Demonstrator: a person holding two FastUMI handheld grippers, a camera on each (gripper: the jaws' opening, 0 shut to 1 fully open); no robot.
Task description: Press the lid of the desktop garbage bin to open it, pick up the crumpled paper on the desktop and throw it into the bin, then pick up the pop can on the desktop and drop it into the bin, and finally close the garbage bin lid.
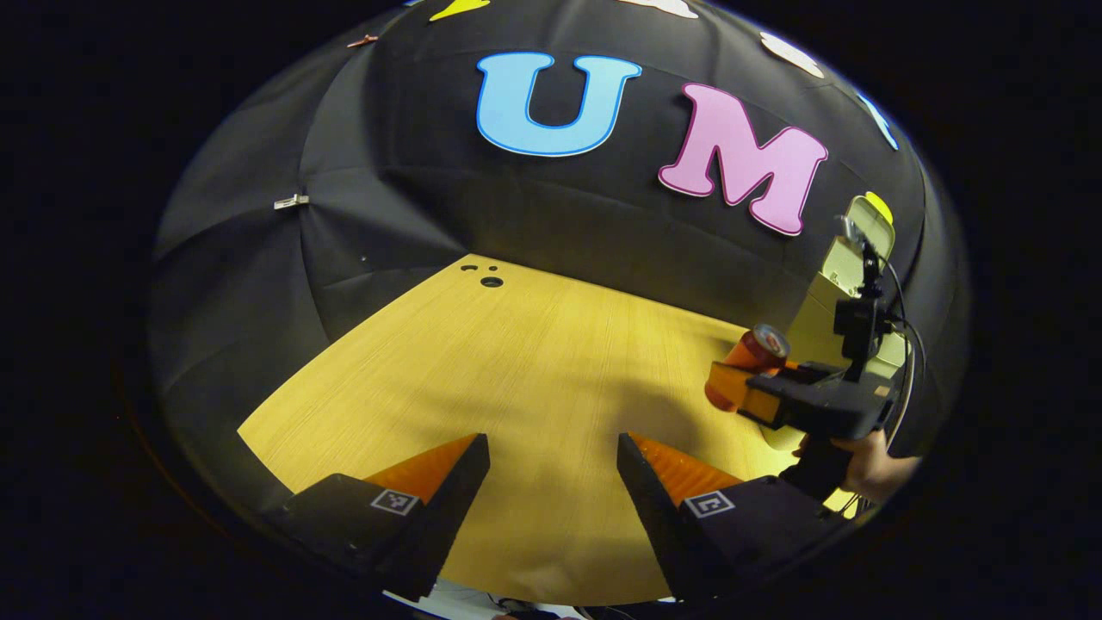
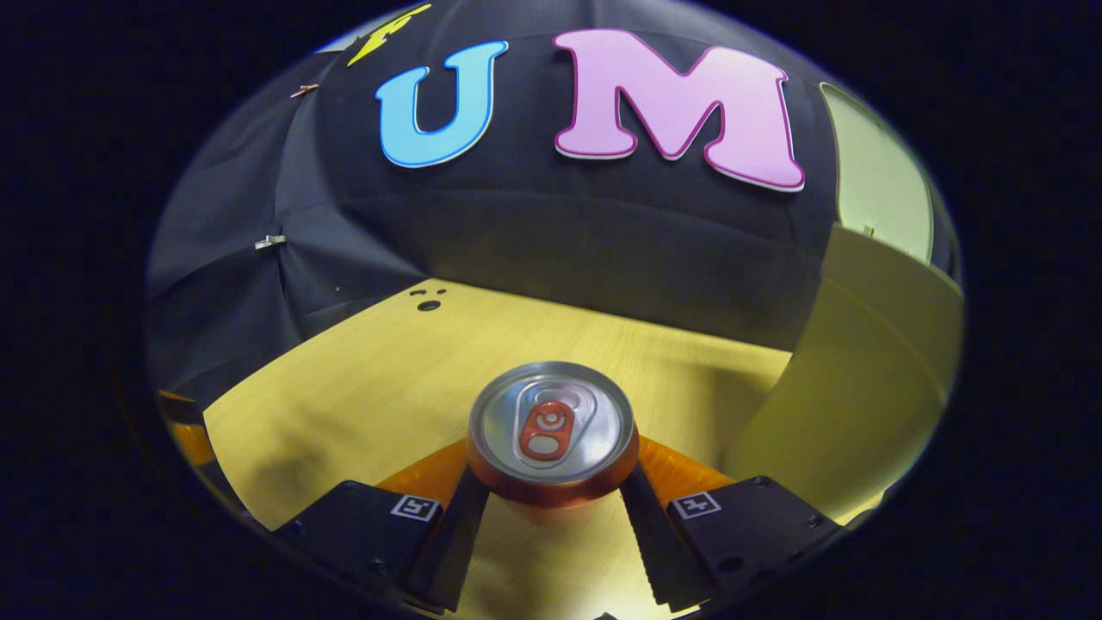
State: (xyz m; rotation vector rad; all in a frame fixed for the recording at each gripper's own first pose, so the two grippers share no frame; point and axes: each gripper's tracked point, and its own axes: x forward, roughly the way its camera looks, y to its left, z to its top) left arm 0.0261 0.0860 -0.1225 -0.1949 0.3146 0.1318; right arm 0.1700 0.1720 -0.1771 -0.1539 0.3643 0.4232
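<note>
R gripper (image 2: 551, 504) clamped on pop can (image 2: 551, 430), axis upright, open bin (image 2: 861, 387) just to its right near tabletop (image 2: 362, 370) edge; L gripper (image 1: 551, 482) open, idle.

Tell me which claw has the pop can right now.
The right claw: its fingers press both sides of the pop can beside the open bin. The left claw is open over the table.

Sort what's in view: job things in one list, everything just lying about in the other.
Job: pop can, clamped in the right tool; garbage bin, lid up; left tool, open.

Lying about: table; clips on the booth wall.
</note>
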